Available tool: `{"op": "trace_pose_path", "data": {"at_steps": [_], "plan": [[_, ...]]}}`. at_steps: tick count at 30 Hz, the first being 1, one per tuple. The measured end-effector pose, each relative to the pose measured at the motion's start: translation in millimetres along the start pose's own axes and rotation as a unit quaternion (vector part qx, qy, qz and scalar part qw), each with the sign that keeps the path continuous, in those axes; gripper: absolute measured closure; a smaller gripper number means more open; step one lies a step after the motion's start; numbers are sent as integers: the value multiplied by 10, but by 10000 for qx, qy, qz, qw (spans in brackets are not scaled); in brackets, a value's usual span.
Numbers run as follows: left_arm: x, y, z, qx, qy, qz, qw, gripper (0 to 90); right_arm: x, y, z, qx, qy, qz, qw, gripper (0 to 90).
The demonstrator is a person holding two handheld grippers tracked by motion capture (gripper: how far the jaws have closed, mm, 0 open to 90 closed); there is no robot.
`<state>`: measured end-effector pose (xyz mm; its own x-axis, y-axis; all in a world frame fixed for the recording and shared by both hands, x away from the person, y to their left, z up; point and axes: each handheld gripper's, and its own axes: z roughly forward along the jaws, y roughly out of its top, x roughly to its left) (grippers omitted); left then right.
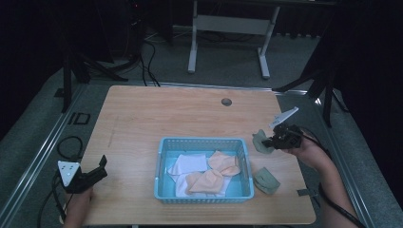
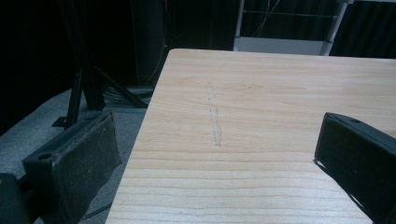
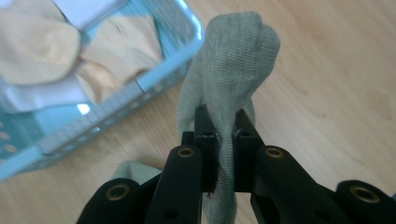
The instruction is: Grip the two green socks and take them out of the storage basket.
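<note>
Right claw lifts a grey-green sock beside the blue basket.

The wooden counter [image 1: 142, 118] carries a blue basket [image 1: 164, 156] of peach and white cloths [image 1: 211, 173]. Just right of it, the right claw [image 3: 224, 128] pinches a grey-green sock [image 3: 233, 60] above the counter; a second sock [image 1: 267, 181] lies near the basket. The left claw [image 2: 210, 154] gapes wide, empty, at the counter's left edge.

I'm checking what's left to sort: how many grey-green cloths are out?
2: one grey-green cloth pinched in the right gripper, one lying on the table right of the basket.
</note>
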<state>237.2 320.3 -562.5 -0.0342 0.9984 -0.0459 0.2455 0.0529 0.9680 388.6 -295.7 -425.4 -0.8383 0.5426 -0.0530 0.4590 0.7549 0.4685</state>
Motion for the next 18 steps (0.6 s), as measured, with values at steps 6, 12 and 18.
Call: {"op": "trace_pose_path", "data": {"at_steps": [6, 12, 18], "plan": [[-2, 1, 1, 9, -3, 15, 10000, 5, -8, -206, 445, 23, 207, 391, 9990, 843], [0, 0, 1, 6, -14, 9, 10000, 5, 4, -313, 756, -15, 468, 579, 9972, 842], [1, 0, -1, 3, -21, 13, 10000, 5, -14, -383, 949, 91, 514, 744, 9959, 839]]}}
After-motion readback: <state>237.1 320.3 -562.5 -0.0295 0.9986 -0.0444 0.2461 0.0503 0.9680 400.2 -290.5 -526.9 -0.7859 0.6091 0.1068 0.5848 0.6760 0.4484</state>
